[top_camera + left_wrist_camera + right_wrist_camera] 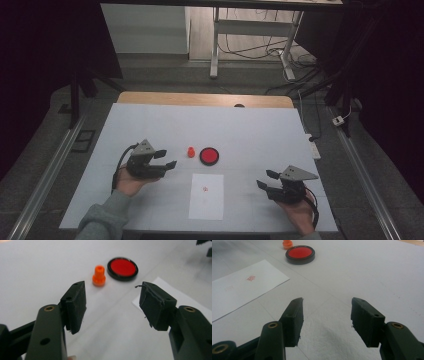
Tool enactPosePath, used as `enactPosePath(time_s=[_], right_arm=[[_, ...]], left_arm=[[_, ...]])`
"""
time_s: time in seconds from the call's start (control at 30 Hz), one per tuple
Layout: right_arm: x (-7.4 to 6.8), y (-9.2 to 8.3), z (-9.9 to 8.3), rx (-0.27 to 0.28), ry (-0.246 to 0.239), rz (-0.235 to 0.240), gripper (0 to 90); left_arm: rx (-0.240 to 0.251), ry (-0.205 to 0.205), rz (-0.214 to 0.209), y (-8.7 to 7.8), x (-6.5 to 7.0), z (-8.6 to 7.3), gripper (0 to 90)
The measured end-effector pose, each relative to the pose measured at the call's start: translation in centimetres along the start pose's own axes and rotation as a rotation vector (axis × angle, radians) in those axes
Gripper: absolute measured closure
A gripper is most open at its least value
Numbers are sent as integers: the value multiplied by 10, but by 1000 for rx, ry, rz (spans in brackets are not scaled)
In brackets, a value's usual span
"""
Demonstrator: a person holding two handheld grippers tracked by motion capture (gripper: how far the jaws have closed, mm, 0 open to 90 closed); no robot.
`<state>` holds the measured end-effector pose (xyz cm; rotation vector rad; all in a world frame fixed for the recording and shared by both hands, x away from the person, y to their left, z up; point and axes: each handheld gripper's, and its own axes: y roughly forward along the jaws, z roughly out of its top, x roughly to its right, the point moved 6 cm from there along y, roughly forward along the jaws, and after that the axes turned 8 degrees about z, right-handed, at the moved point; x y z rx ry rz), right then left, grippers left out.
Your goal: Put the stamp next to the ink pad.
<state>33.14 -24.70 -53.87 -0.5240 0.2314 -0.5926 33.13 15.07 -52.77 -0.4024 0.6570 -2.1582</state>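
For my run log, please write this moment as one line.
left gripper: open, empty | right gripper: open, empty | orange stamp: upright beside ink pad

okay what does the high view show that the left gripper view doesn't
High view alone: the person's hands and sleeve, both grippers from above, the left gripper and the right gripper with their grey plates, the whole paper with its small red mark, the table's wooden far edge, and the floor with cables and stands beyond.

Left gripper view alone: a close look along its own open, empty jaws, including the worn right pad.

Both: the orange stamp, standing upright just left of the red ink pad, a part of the paper, and the white table cover.
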Motion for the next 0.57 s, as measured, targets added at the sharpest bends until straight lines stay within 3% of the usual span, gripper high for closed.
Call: enactPosePath(time_s=[0.27,0.57], right_arm=[[3,-2,-1,-11,-14,8,431],[4,-5,1,-8,-23,21,429]], left_arm=[[8,-17,4,-27,-1,-29,383],[10,-14,2,-34,1,-38,382]])
